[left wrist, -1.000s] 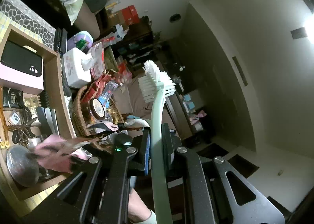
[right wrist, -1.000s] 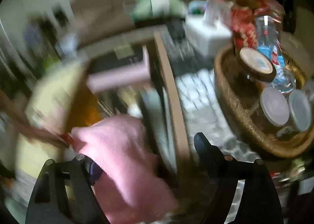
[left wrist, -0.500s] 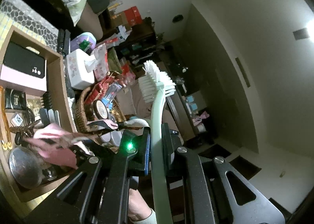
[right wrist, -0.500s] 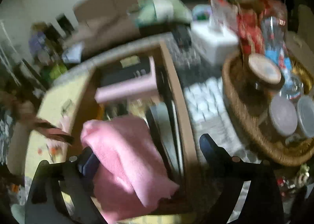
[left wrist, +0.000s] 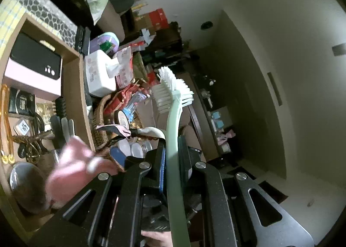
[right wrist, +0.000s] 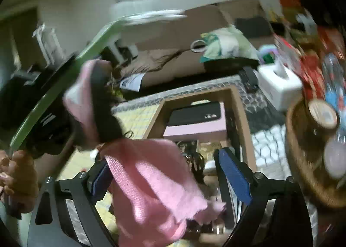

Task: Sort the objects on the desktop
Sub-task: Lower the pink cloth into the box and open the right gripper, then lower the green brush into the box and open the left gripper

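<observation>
Brush [left wrist: 173, 104] sits clamped in your L gripper [left wrist: 172, 147], bristles up; R gripper [right wrist: 168, 173] wide open w/ cloth [right wrist: 151, 184] draped off left finger.

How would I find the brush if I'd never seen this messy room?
Look at the left gripper at the bottom of the left wrist view: its two black fingers are shut on a long, pale green handle. Follow that handle up to the dish brush head. Its stiff white bristles stand out from the red snack packets and wicker basket beside it.
</observation>
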